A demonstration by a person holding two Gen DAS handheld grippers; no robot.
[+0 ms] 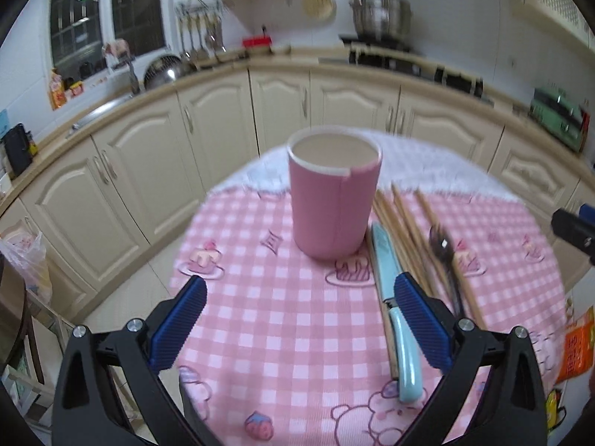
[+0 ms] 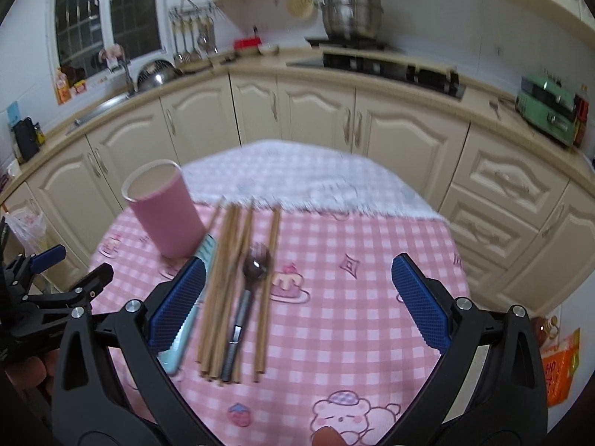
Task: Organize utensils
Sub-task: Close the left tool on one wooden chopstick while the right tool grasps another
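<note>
Cream kitchen cabinets [image 2: 316, 111] curve behind a round bench under a pink checked cloth [image 1: 290, 319], above which the left gripper [image 1: 299, 319] and right gripper [image 2: 297, 301] hover with jaws wide and holding nothing. Beyond the jaws lie a blue-handled knife [image 1: 386, 260], wooden chopsticks [image 2: 227, 282] and a dark spoon [image 2: 245, 297] side by side. A pink cup [image 1: 333, 193] stands upright just left of them, toward the bench's far edge.

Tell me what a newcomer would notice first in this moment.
Probably the tall pink cup, standing upright and empty on the pink checked tablecloth. Just to its right lie a light blue knife, a bundle of wooden chopsticks and a dark metal spoon, side by side. Both the left claw and the right claw hover open, holding nothing.
</note>
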